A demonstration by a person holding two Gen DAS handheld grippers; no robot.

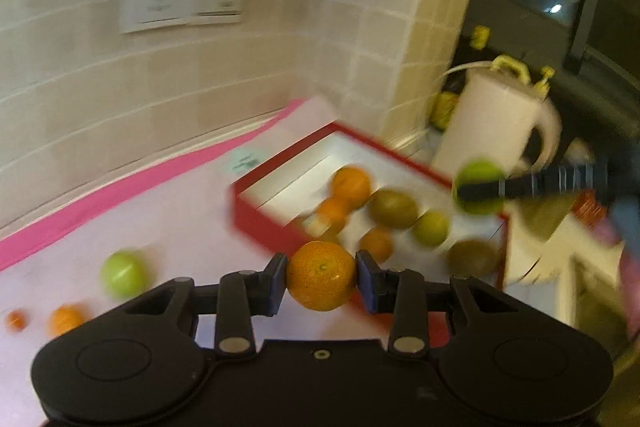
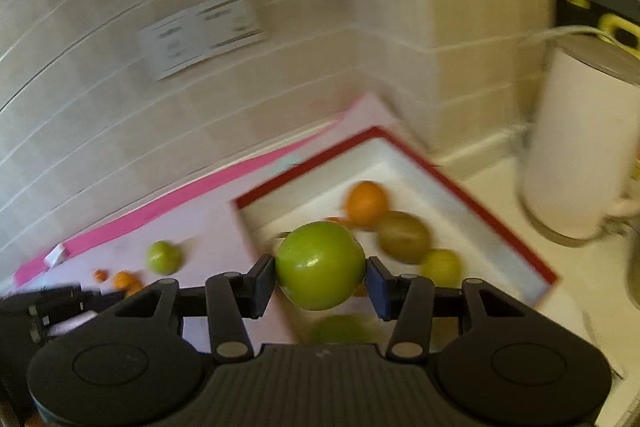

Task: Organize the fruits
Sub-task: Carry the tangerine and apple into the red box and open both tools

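Fruit riding above the red box [image 2: 516, 231]: mandarin [image 1: 321, 275] clenched in left gripper [image 1: 321, 281], green apple [image 2: 320, 265] in right gripper [image 2: 320, 277], both firm, smooth, likely rolling unless pinched across the middle.

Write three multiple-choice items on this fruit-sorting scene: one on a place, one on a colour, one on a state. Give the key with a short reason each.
1. Where does the loose green fruit lie?
A. on the pink mat
B. inside the red box
C. on top of the white jug

2. What colour is the fruit in the right gripper?
A. orange
B. green
C. red

3. How does the left gripper stand?
A. open and empty
B. shut on an orange
C. shut on a kiwi

Key: 1 A, it sits on the pink mat, outside the red box. 2 B, a green apple sits between the pads. 3 B, both pads press an orange.
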